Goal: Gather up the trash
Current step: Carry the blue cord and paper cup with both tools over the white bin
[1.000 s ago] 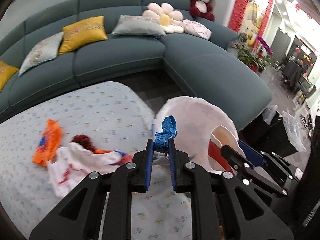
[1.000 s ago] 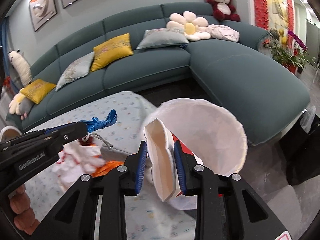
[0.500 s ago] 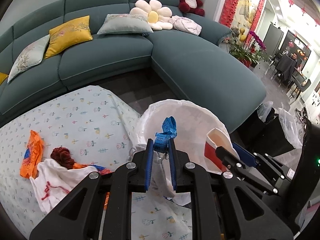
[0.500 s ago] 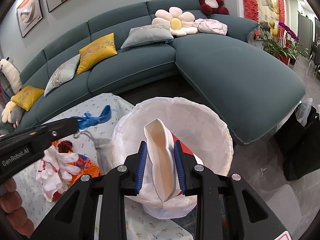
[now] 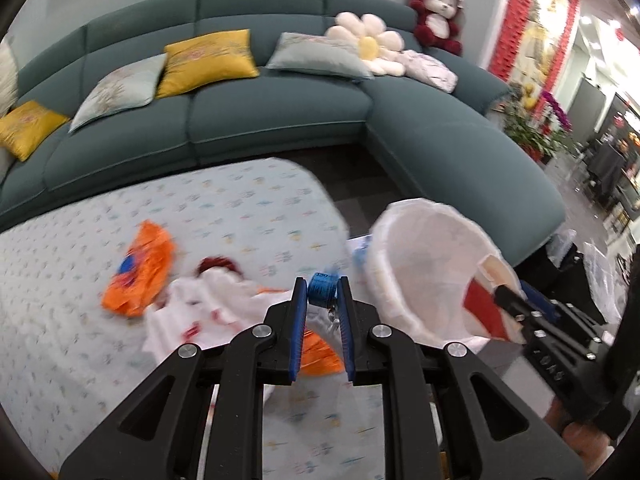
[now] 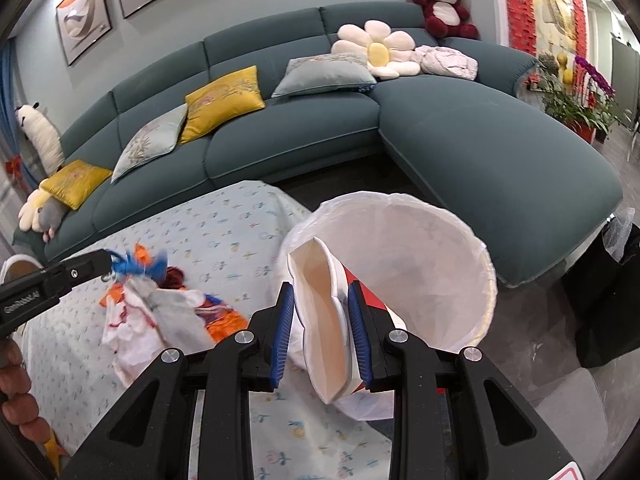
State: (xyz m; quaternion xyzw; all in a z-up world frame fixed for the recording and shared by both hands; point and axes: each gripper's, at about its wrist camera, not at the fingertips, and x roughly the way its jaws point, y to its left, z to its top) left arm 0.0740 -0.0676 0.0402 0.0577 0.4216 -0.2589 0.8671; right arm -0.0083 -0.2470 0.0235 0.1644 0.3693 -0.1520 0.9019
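Left wrist view: the left gripper (image 5: 324,292) is clamped on a blue tape measure (image 5: 322,289) above the wrappers (image 5: 138,270) near the table's (image 5: 60,340) right edge.

Right wrist view: the right gripper (image 6: 322,308) pinches a white paper bag (image 6: 320,320) at the lined bin's (image 6: 460,280) near rim.

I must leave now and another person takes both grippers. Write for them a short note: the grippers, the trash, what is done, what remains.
Left gripper: shut on the blue tape, above the table, beside the bin, not over it.
Right gripper: shut on the white and red paper bag, held at the near rim of the bin.
On the table: orange wrapper, white crumpled paper, a dark red clump.
Done: two items picked up; nothing visibly dropped into the bin.
Left: drop both in, then collect the rest of the pile.
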